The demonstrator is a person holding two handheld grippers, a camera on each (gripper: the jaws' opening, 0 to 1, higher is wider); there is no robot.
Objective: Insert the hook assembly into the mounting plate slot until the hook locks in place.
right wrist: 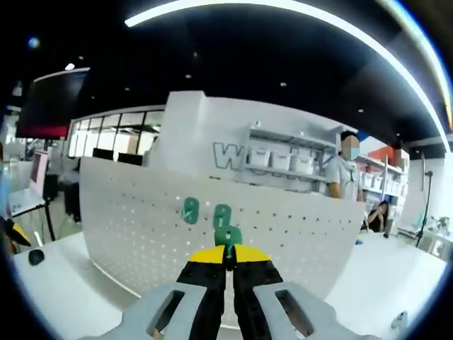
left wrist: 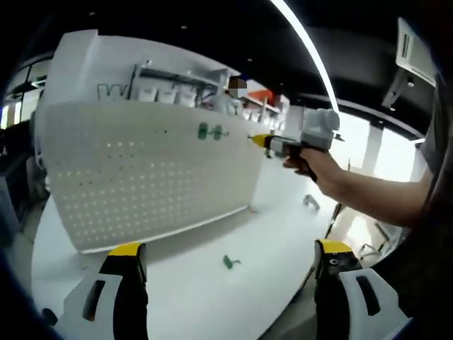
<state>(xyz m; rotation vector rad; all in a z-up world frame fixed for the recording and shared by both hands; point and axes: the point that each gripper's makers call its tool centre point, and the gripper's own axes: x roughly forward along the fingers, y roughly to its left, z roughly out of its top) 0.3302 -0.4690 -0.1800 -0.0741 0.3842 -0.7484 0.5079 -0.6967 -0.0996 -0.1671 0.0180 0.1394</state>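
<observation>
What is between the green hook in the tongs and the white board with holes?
Nothing visible. The right tongs hold the green hook just in front of the pegboard, beside two green hooks already mounted.

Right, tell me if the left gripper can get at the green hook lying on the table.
Probably yes. The left gripper is open and holds nothing, and the loose hook lies on bare table just ahead, between its jaws. Nothing stands between them; the pegboard is farther back and the right gripper is up beside it.
</observation>
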